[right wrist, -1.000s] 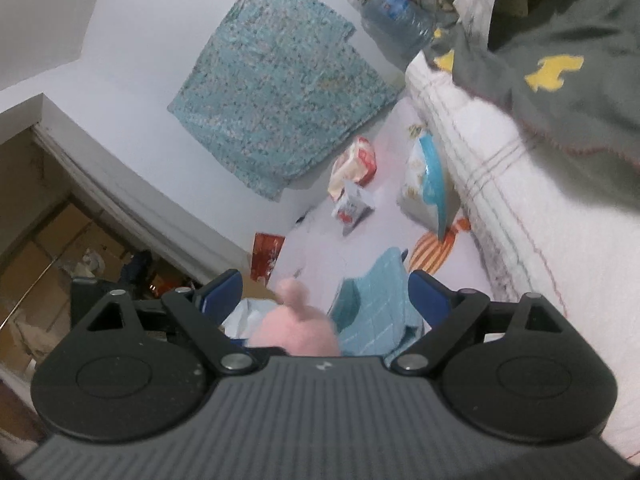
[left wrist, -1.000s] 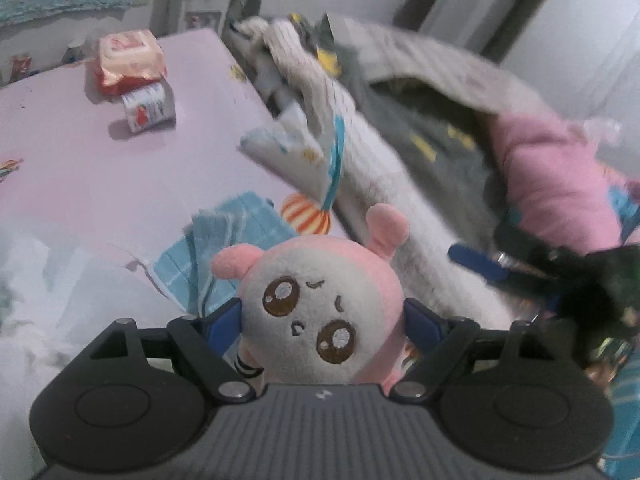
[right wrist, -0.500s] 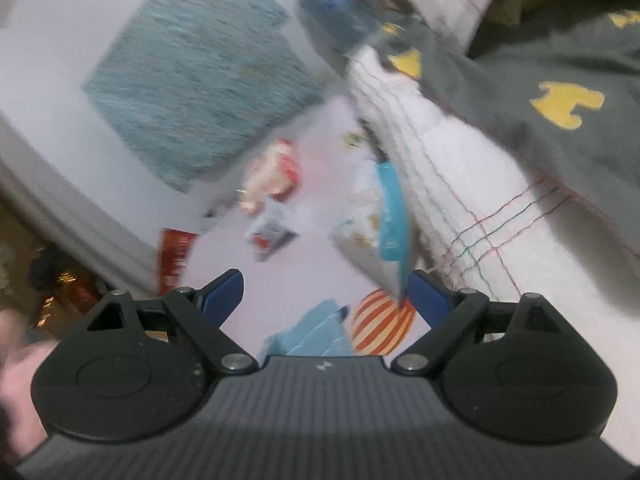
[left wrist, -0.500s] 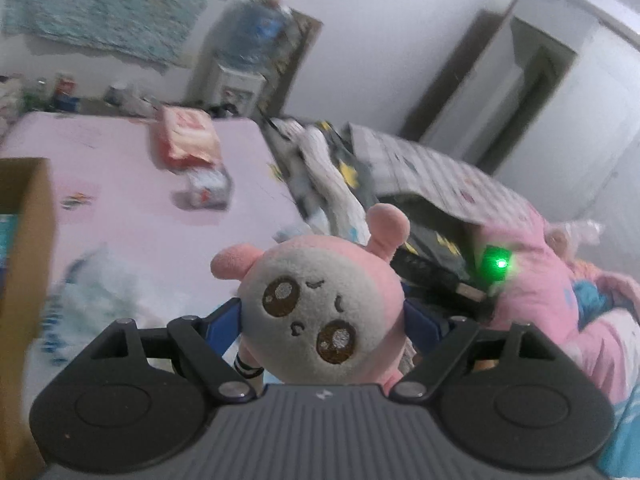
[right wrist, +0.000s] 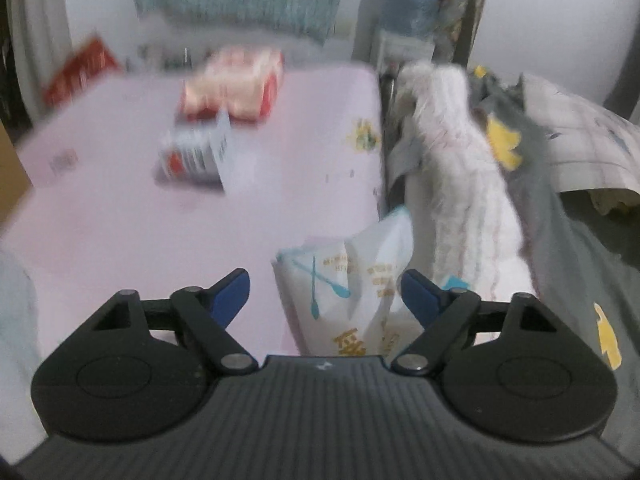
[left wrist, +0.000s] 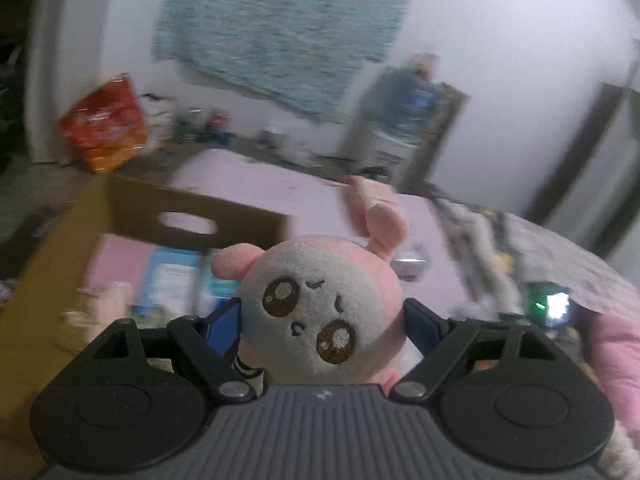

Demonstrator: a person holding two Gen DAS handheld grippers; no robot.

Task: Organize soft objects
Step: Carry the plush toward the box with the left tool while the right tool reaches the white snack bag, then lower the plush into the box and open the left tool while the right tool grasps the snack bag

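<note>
The left gripper [left wrist: 322, 320] holds a round pink plush toy [left wrist: 320, 312] pinched between its two blue pads, which press into the toy's sides, so the jaws stand fairly wide around its soft head. The toy's cream face, with two brown eyes, looks back toward the camera, and its pink ears stick up above the fingers. Beyond the toy and to its left sits an open cardboard box [left wrist: 132, 208] with an oval handle hole (its contents are too blurred to name). The right gripper [right wrist: 326, 292] has its jaws spread but closing, and nothing is pinched. A white plastic packet [right wrist: 348, 280] with blue and yellow print stands between the two blue fingertips, nearer the right-hand one; whether it touches that pad I cannot tell. The packet rests on a pale pink bed sheet [right wrist: 120, 208], just beside a white knitted blanket [right wrist: 460, 184] on its right. Farther back on the sheet lie a red-and-white pack [right wrist: 232, 84] and a smaller wrapper [right wrist: 196, 152].
</note>
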